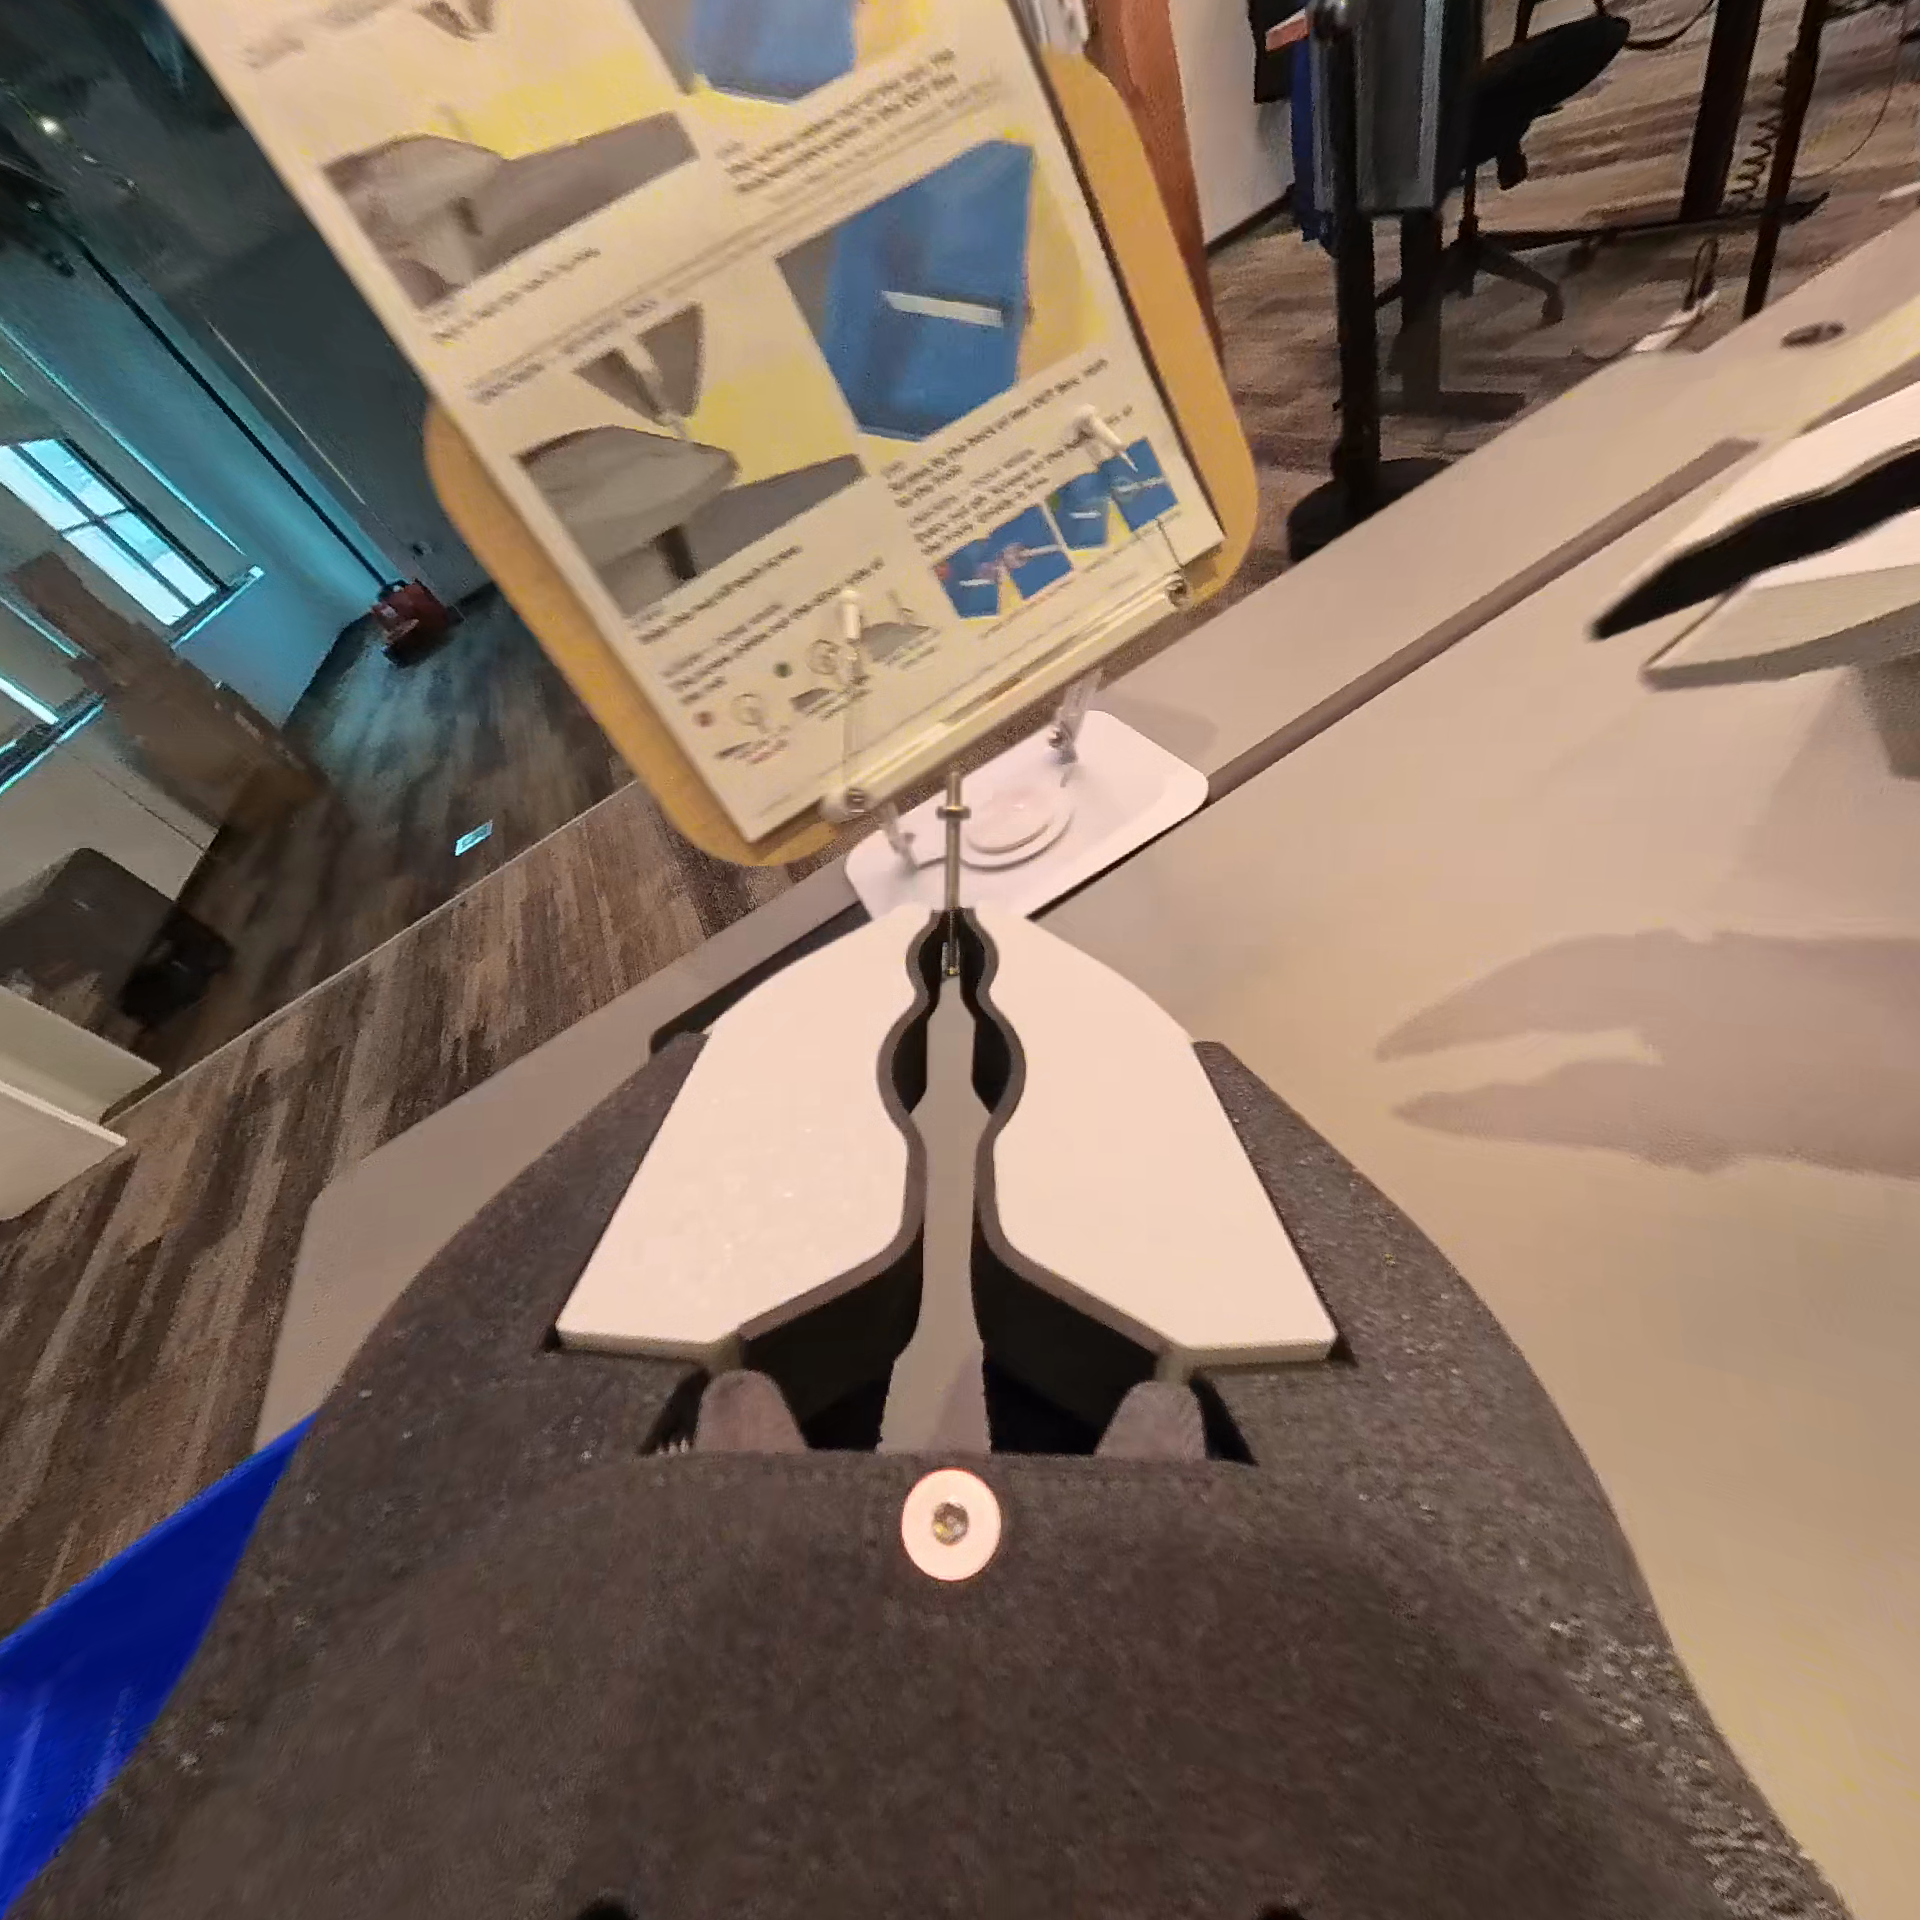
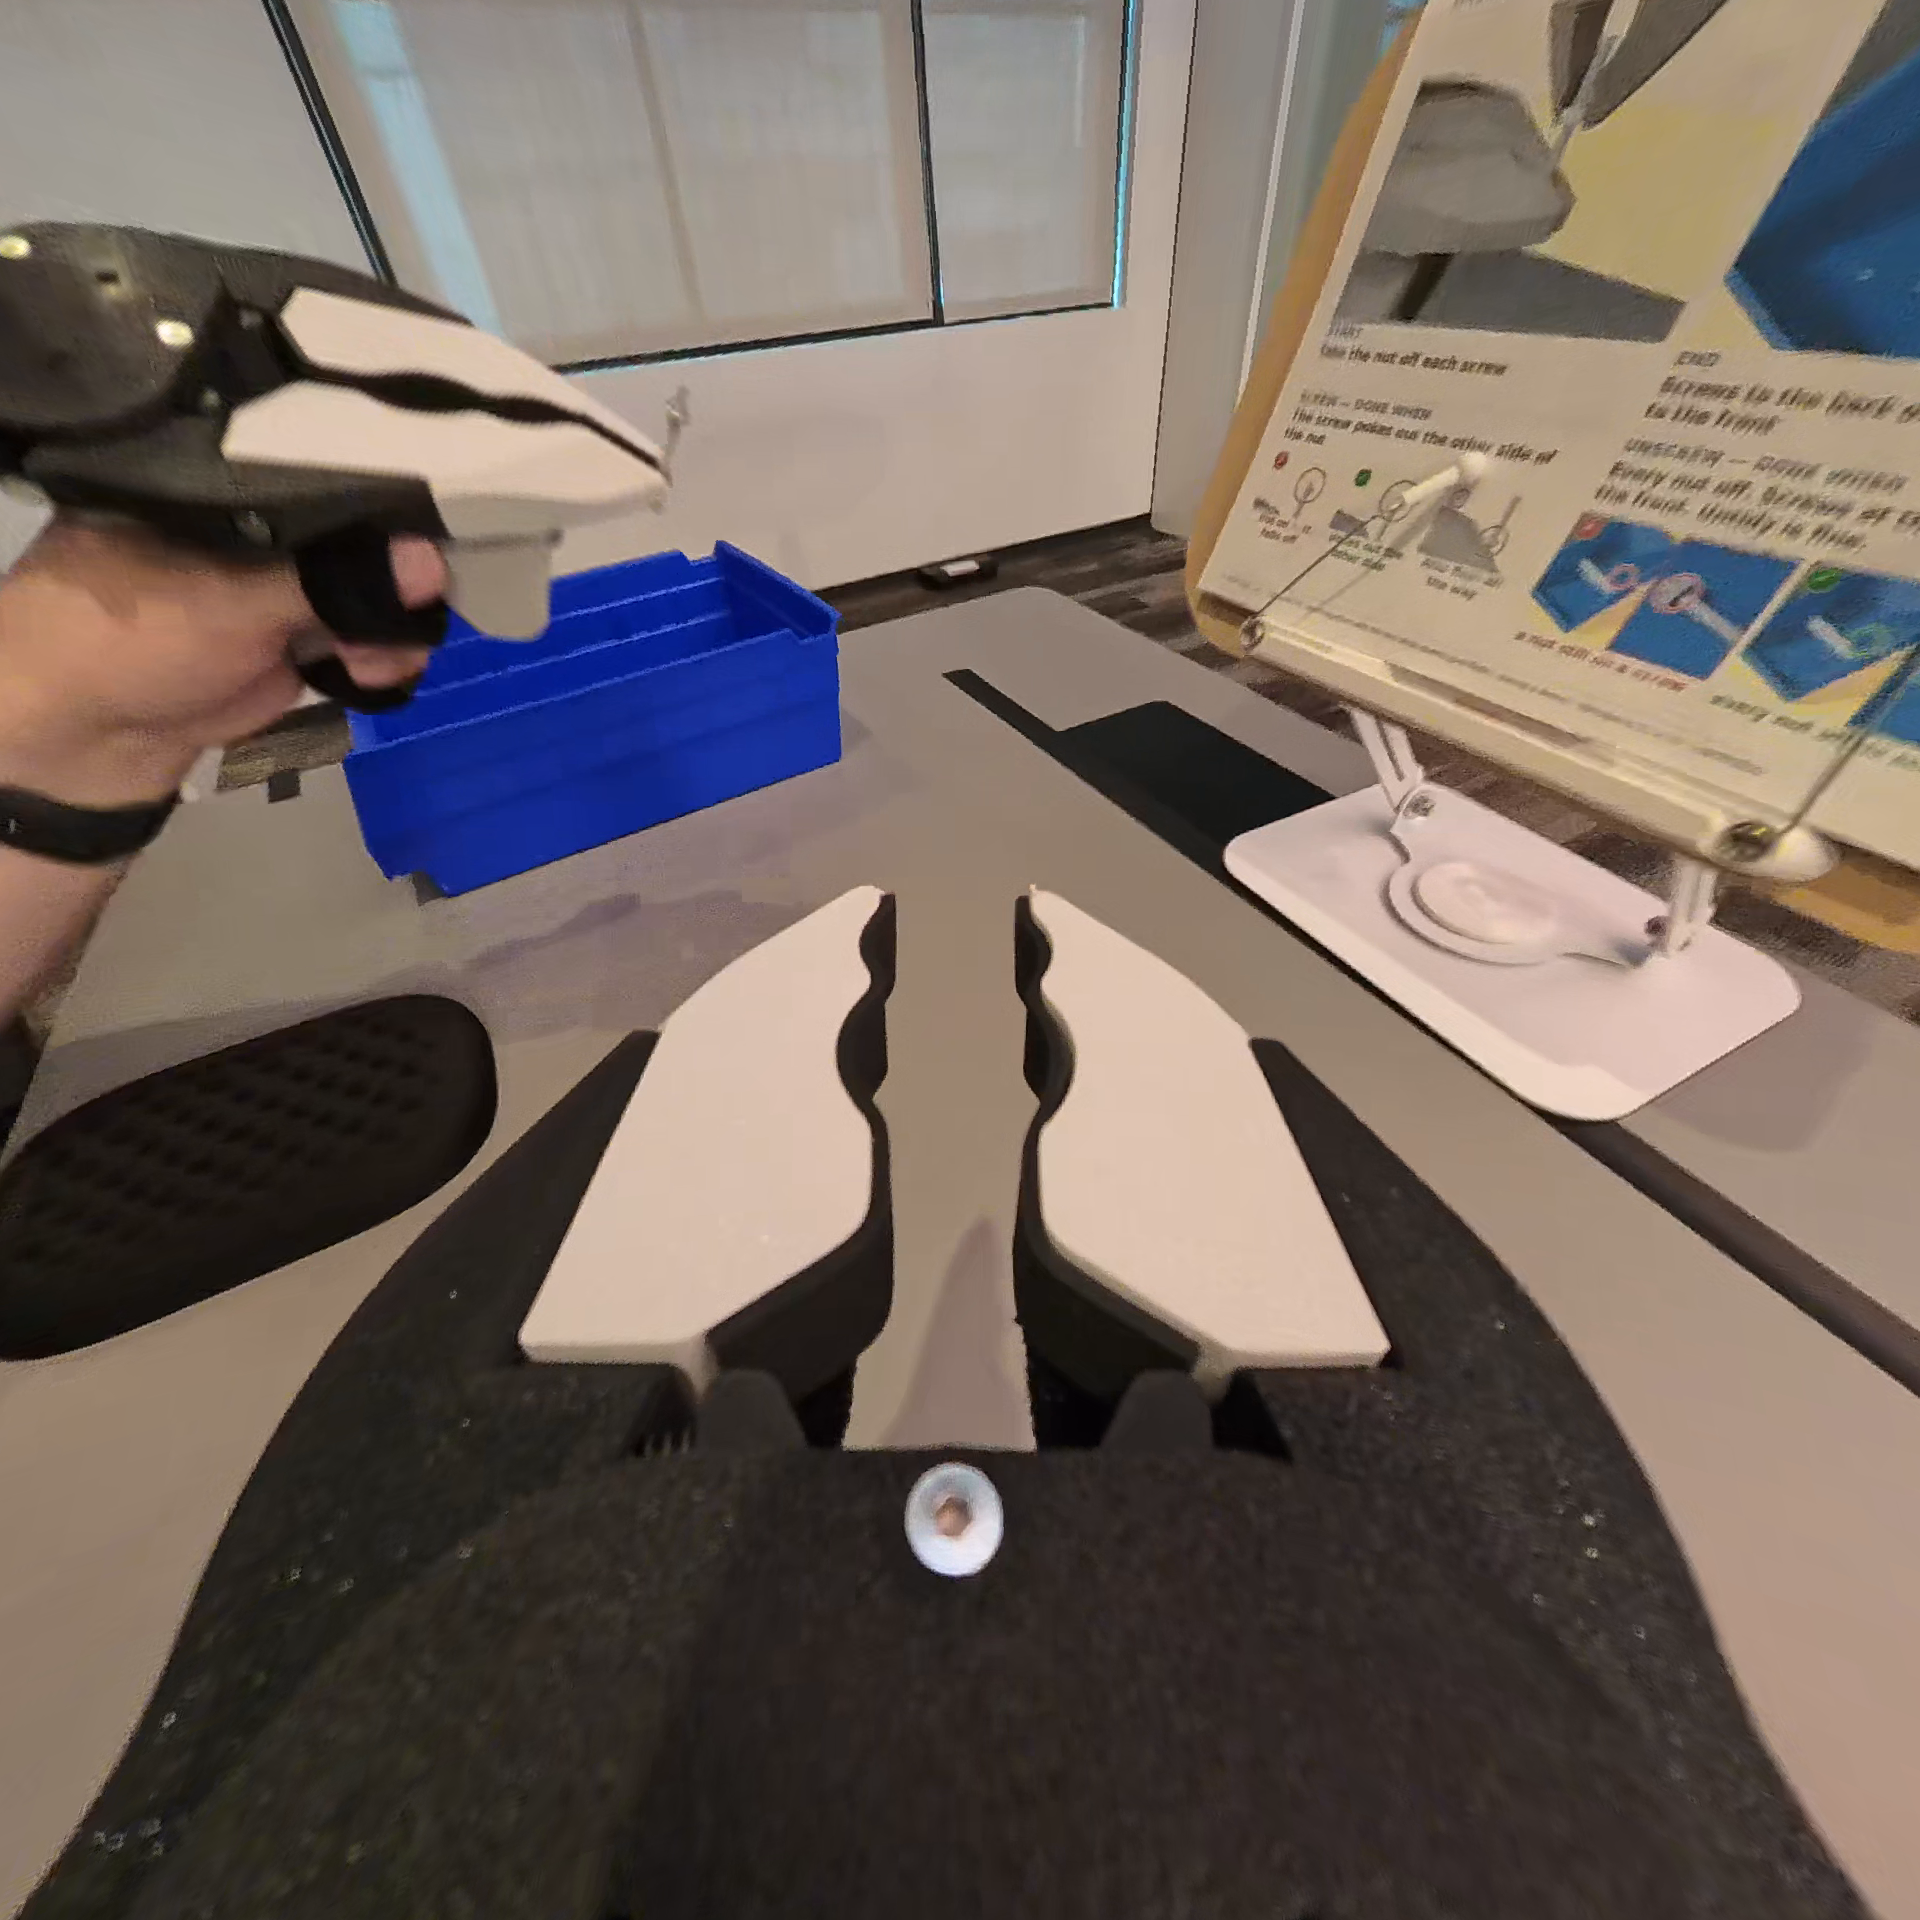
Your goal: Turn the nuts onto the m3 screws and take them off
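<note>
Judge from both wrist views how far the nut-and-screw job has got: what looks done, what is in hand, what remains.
Done: the left gripper is shut on a screw, and a nut sits near its far tip. In hand: that screw, held up in the air. The right gripper is open and empty, low over the grey table. Left: turning the nut off or further on, probably with the right gripper; the blue bin waits behind.

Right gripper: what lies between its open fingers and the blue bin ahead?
Bare grey table only; the right wrist view shows nothing between the right gripper and the blue bin.
</note>
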The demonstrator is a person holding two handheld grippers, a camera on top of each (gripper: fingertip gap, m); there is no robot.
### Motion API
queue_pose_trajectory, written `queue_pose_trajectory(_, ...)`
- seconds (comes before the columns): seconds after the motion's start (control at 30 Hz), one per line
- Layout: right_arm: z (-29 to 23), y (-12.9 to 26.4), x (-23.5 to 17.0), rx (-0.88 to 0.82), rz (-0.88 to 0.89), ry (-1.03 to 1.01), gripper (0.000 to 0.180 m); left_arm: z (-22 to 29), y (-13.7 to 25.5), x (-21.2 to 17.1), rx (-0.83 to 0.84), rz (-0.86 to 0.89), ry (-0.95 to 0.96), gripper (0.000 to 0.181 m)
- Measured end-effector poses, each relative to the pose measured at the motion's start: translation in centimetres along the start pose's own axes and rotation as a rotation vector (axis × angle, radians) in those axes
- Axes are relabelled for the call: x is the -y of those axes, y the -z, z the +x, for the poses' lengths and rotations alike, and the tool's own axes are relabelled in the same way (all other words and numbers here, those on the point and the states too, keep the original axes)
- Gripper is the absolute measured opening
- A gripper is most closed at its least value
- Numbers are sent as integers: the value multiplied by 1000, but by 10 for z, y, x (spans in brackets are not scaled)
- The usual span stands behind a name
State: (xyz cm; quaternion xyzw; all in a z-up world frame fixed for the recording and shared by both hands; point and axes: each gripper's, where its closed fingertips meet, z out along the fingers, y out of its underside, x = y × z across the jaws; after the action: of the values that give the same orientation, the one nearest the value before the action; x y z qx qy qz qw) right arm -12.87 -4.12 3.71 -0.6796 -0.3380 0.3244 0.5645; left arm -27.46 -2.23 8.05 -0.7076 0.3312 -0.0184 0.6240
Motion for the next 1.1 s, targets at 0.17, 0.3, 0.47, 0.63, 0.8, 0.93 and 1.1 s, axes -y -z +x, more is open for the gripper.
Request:
queue_pose_trajectory(0.17, 4, -12, -40, -30, -88, 19, 20, 59, -44, -23, -50, -74, -6, 2)
queue_pose_trajectory(0.3, 16, -10, -66, -60, -167, 49, 20, 80, -66, -30, -72, -80, 1, 2)
queue_pose_trajectory(0.47, 36, -13, -65, -70, -126, 8, 20, 92, -89, -40, -97, -91, 9, 2)
queue_pose_trajectory(0.63, 58, -25, -56, -68, 7, -41, 18, 107, -107, -46, -160, -10, -14, 2)
queue_pose_trajectory(0.8, 73, -31, -59, -73, 120, -48, 15, 124, -106, -57, -315, 42, 32, 2)
queue_pose_trajectory(0.93, 67, -27, -71, -46, 50, 10, 15, 124, -97, -61, -411, 69, 137, 2)
queue_pose_trajectory(1.1, 40, -26, -65, 45, 120, -51, 20, 133, -85, -64, -525, 121, 170, 2)
